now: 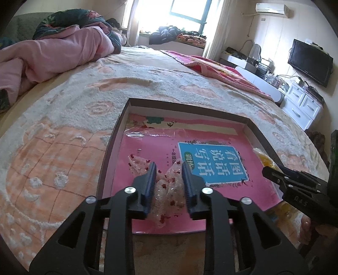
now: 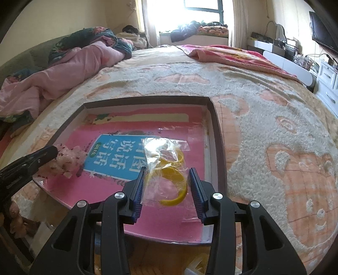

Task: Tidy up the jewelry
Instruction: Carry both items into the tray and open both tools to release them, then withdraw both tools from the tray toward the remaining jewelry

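While the left gripper (image 1: 169, 169) straddles a red-flecked clear packet (image 1: 166, 190), jaws spread, the right gripper (image 2: 166, 174), also spread, frames the bagged yellow bangle (image 2: 171, 169) in a dark-rimmed tray (image 1: 190, 104) on the bed (image 1: 63, 127); window (image 1: 188, 10) beyond.

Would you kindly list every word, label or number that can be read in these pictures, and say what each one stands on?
"看图说话写话": white characters on the blue panel of the pink book in the box, upside down to the camera.
"训练": green oval label on that panel, partly hidden.
Small print line beside the panel: too small to read.
Embossed marks on the right tool's arm: too blurred to read.
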